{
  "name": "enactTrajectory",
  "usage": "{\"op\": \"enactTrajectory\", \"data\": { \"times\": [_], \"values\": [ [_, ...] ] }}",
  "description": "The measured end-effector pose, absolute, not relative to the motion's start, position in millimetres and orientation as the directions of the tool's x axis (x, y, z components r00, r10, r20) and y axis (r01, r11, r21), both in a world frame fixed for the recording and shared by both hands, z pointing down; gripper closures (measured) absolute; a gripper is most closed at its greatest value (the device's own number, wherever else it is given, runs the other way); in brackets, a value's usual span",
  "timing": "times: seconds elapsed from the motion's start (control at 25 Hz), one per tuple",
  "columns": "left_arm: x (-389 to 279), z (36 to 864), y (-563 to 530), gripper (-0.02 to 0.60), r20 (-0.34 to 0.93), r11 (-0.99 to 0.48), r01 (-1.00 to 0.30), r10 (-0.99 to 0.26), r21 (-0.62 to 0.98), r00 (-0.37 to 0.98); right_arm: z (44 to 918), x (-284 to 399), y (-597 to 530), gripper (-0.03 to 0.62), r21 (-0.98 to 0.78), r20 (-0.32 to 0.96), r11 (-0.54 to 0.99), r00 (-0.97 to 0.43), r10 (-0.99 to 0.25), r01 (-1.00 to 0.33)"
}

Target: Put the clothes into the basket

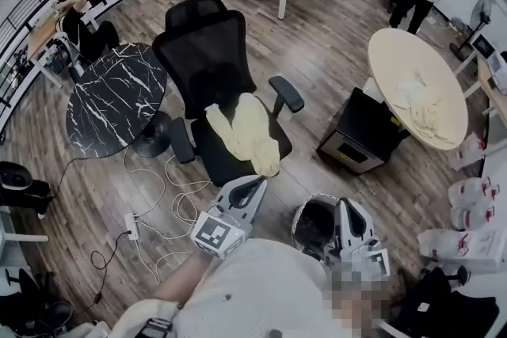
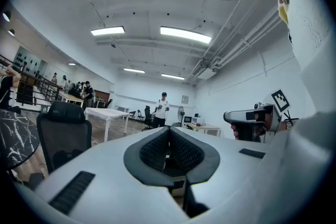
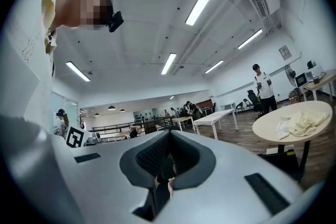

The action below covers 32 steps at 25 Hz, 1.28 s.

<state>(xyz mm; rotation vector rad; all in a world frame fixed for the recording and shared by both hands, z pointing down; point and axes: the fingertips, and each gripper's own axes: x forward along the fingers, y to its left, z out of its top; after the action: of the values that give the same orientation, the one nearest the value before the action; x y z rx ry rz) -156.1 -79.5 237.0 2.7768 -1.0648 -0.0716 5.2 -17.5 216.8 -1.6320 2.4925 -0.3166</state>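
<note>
Left gripper (image 1: 255, 184) and right gripper (image 1: 347, 210) are both closed and empty, so open the left wide before pinching the yellow garment (image 1: 247, 134) near what seems the basket (image 1: 298, 219).

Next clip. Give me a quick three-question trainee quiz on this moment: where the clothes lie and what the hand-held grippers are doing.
1. True or false: the yellow garment lies on the seat of the black office chair.
2. Pick one: the pale garment lies on A) the black marble table, B) the round beige table, C) the floor.
3. Fill in: the left hand-held gripper and the right hand-held gripper both have their jaws ____, with no clothing in them.

Key: 1 true; 2 B; 3 shut.
</note>
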Motion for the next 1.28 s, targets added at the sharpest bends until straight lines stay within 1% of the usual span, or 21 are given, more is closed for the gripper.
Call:
{"op": "enactTrajectory", "data": {
  "times": [0.48, 0.64, 1.08, 1.28],
  "values": [
    [-184.0, 235.1, -204.9, 0.561, 0.012, -0.769, -0.618, -0.625, 0.165, 0.780, 211.0, -21.2, -125.8, 0.585, -0.258, -0.017, 0.321, -0.328, -0.944, -0.911],
    [-192.0, 242.2, -240.6, 0.561, 0.019, -0.777, -0.606, -0.612, 0.169, 0.790, 214.3, -34.8, -159.3, 0.585, -0.258, -0.013, 0.316, -0.323, -0.946, -0.913],
    [-199.2, 299.1, -307.4, 0.561, 0.088, -0.783, -0.587, -0.583, 0.207, 0.808, 237.2, -60.1, -213.0, 0.585, -0.236, 0.064, 0.316, -0.340, -0.938, -0.919],
    [-192.2, 326.5, -324.6, 0.561, 0.120, -0.781, -0.576, -0.565, 0.242, 0.816, 245.8, -54.4, -225.8, 0.585, -0.287, 0.080, 0.311, -0.346, -0.935, -0.906]
  ]
}}
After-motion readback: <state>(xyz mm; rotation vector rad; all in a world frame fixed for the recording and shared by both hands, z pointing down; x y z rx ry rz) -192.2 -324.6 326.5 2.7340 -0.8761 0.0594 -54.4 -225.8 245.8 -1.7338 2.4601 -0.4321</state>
